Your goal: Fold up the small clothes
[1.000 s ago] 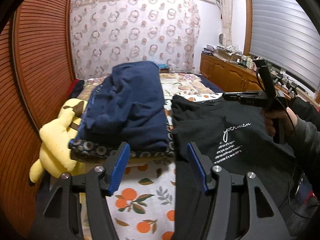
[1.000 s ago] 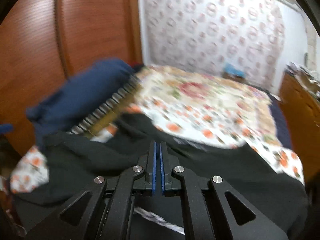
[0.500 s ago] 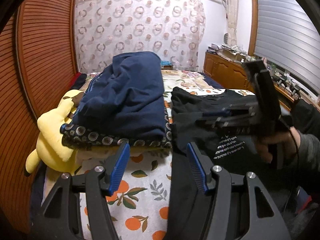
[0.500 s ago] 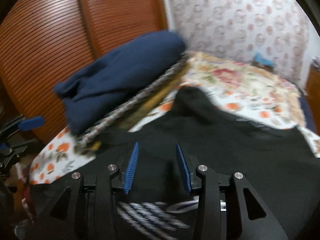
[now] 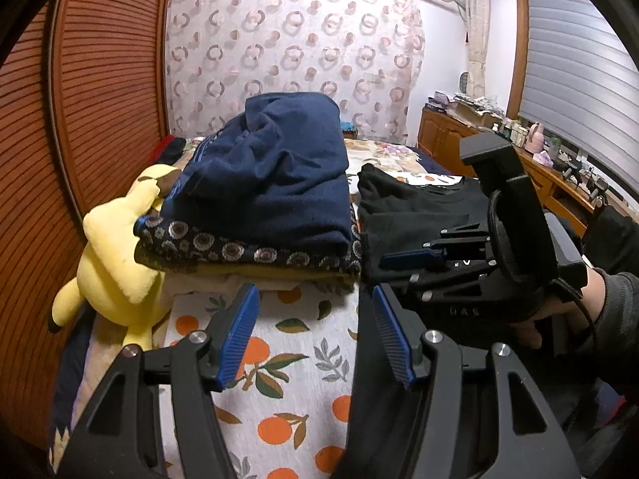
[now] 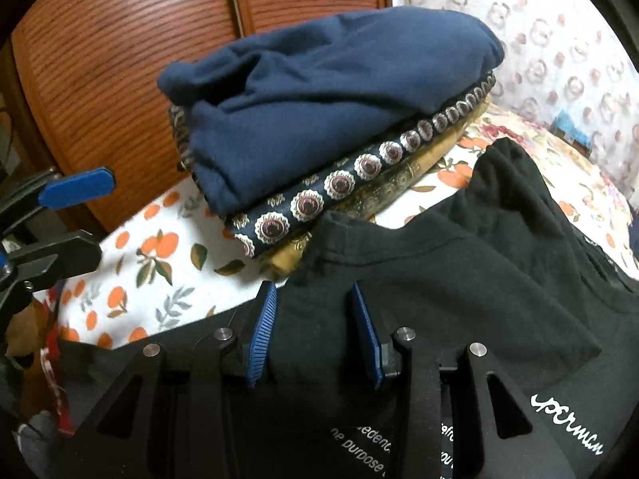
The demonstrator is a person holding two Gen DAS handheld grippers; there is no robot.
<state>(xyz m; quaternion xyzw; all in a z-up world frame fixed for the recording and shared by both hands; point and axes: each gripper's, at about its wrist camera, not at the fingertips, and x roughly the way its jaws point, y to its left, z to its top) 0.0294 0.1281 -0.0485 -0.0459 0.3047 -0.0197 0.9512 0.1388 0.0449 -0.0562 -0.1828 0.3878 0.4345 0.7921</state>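
A black T-shirt [image 5: 407, 207] with white lettering lies spread on the orange-print bedsheet [image 5: 287, 359]. My right gripper [image 6: 312, 295] hovers low over the shirt's [image 6: 459, 271] left sleeve and edge. Its jaws are closing with a fold of black cloth between the blue pads, which do not visibly press on it. In the left wrist view that gripper [image 5: 399, 267] is held by a hand in a dark sleeve. My left gripper [image 5: 313, 299] stands open over the sheet by the shirt's left edge, with nothing between its fingers.
A stack of folded clothes, with a navy garment [image 6: 319, 92] on a patterned one [image 6: 319, 199], sits just left of the shirt. A yellow plush toy [image 5: 116, 263] leans by the slatted wooden door [image 5: 100, 99]. A wooden dresser [image 5: 447, 135] runs along the right wall.
The right gripper swept left and down across the shirt to its left edge, and its jaws went from shut to apart. The left gripper sank slightly.
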